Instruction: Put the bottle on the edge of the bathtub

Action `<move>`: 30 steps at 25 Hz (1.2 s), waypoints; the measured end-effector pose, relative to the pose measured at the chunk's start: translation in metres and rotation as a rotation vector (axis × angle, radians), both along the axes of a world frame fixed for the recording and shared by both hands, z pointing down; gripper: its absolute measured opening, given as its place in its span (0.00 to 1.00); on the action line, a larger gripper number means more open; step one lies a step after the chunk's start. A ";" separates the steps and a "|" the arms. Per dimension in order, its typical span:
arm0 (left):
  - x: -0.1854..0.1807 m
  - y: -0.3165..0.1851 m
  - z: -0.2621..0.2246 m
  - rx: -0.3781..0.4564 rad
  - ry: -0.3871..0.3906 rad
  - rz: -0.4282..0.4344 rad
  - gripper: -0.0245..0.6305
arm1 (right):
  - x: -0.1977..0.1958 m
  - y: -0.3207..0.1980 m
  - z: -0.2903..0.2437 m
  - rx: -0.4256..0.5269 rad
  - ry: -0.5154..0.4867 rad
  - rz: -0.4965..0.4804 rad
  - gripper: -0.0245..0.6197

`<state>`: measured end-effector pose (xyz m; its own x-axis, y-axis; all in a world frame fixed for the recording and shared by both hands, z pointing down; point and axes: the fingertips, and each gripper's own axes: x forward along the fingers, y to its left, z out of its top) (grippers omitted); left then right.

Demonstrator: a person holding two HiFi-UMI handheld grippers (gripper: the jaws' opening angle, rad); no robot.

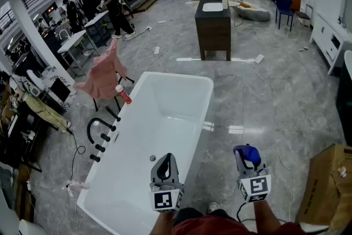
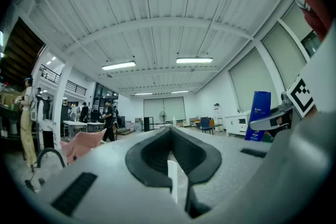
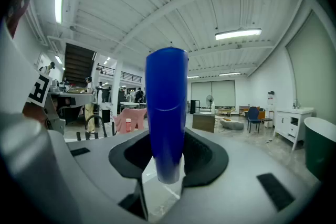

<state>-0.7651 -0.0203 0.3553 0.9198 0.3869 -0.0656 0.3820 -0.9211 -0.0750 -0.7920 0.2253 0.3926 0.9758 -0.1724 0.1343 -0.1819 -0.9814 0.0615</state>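
Standing on the far left rim of the bathtub [image 1: 201, 97] was a small red bottle [image 1: 123, 94], with a pink cloth [image 1: 103, 71] draped over a chair just beyond it and a black tap [image 1: 99, 128] outside the tub's left wall. The tub itself was white and held nothing.

Over the tub's near end hung the left gripper [image 1: 165, 161], pointing level. Its jaws were pressed together with only a thin slit between the pads and nothing in them.

To the right of the tub, above the grey floor and clear of the rim, was the right gripper [image 1: 246, 159]. Its jaws were partly closed on the blue bottle [image 3: 166, 113], clamping it near its lower end so that most of it stood up above the pads. The bottle had not yet reached the tub's edge.

Further right of the tub sat a cardboard box [image 1: 330, 184], well out of the way.

The main risk appeared to be the landing. The rim looked narrow and smooth, so a bottle set down off-centre or tilted would likely topple into the tub or onto the floor. The low grip could let the tall body swing on the way across. The idle left gripper was near the closest stretch of rim and might get bumped.
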 end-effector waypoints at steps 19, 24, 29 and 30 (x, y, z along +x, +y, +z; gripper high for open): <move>0.162 0.112 0.014 -0.019 0.023 0.183 0.04 | 0.134 0.090 0.001 0.044 0.047 0.140 0.27; 0.252 0.123 0.016 -0.035 0.026 0.177 0.04 | 0.226 0.099 -0.001 0.029 0.032 0.129 0.27; 0.335 0.122 0.011 -0.063 0.012 0.154 0.04 | 0.312 0.099 -0.004 0.018 0.015 0.108 0.27; 0.350 0.121 0.010 -0.063 0.011 0.148 0.04 | 0.329 0.098 -0.004 0.024 0.013 0.105 0.27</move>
